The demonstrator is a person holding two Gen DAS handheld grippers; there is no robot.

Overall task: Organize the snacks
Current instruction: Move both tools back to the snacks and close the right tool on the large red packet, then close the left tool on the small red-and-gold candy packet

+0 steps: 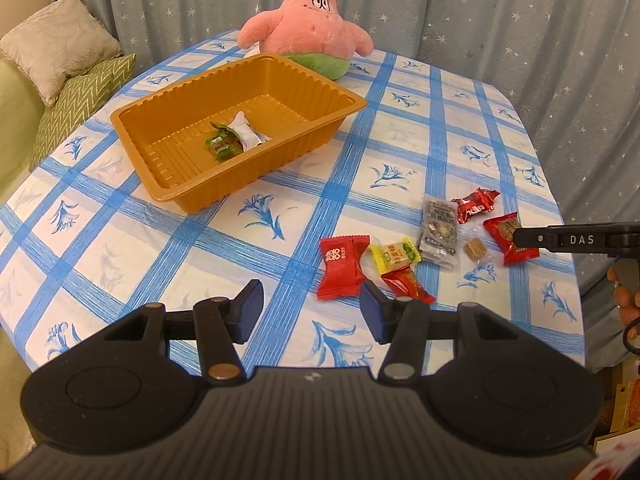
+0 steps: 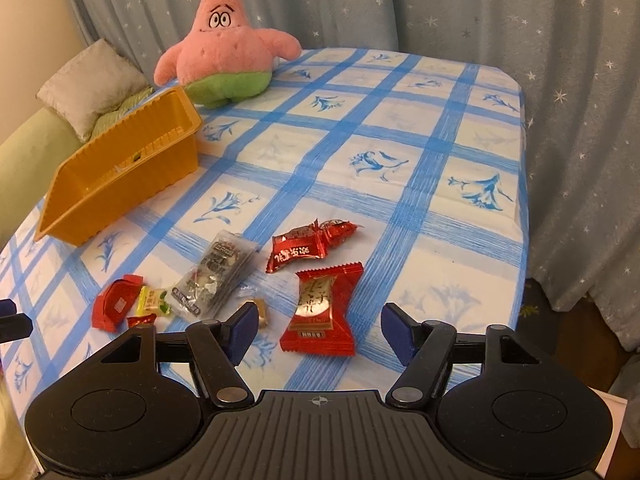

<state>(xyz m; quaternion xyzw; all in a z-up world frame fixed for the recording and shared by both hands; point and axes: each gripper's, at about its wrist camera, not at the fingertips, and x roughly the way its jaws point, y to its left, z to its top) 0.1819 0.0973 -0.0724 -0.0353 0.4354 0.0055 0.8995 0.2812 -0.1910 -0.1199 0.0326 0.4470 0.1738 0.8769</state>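
Note:
An orange plastic tray (image 1: 132,120) on the blue-checked tablecloth holds a green-wrapped candy (image 1: 222,146) and a white packet (image 1: 248,132). To its right lie several loose snacks: a red packet (image 1: 342,266), a yellow candy (image 1: 396,256), a grey packet (image 1: 438,226) and a brown cube candy (image 1: 474,248). My left gripper (image 1: 312,312) hovers open and empty near the front edge, left of that pile. My right gripper (image 2: 320,330) is open, low over a red and gold packet (image 2: 320,308) that lies between its fingertips, the pads clear of it. A red foil candy (image 2: 304,246) lies just beyond.
A pink starfish plush (image 1: 308,24) sits at the table's far edge behind the tray. Cushions (image 1: 60,56) rest on a green sofa at the left. Star-print curtains hang behind. The table drops off close to the right of the snacks.

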